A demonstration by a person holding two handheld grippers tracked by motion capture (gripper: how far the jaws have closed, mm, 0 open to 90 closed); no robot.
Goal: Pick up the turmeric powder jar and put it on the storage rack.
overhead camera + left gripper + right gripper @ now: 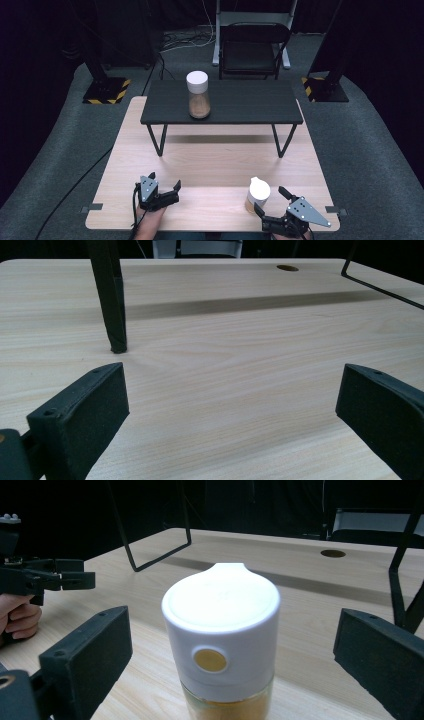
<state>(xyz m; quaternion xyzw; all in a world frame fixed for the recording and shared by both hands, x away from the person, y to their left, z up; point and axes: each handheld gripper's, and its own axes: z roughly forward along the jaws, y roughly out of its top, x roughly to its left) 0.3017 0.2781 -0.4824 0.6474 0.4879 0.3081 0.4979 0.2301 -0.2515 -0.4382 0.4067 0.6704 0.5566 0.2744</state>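
The white-capped jar [222,645] stands upright on the tabletop [210,165], between the wide-open jaws of the right claw [271,201], untouched by either pad. The left claw [165,184] hovers well left of the jar, jaws spread wide and empty.

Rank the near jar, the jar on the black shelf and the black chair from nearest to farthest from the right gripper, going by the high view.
From the right gripper:
1. Near jar, just ahead, between its open jaws.
2. Jar on the black shelf, mid-table, left.
3. Black chair, beyond the table's far edge.
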